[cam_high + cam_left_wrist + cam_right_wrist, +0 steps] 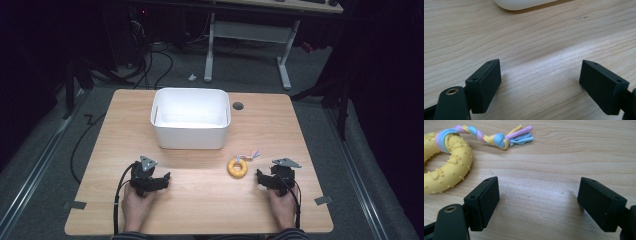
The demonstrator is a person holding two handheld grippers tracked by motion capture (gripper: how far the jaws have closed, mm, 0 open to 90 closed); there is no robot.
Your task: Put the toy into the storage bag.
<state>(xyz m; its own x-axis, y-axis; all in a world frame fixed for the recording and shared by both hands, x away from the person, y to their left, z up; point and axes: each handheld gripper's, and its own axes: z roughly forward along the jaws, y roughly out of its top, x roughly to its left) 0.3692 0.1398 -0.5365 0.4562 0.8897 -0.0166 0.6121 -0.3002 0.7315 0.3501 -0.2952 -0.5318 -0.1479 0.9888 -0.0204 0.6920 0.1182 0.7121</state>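
Black jaws of the left gripper [162,180] stand wide apart over bare wood at the lower left of the high view, and those of the right gripper [260,176] stand equally apart at the lower right, each held by a hand [137,202] at the bottom edge. Just left of the right gripper lies a yellow studded rubber ring toy [237,167] with a braided pastel rope tail [496,138], resting flat on the wooden table [200,210]. Above it, at upper centre of the frame, a white plastic bin [190,118] stands upright, well apart from both grippers.
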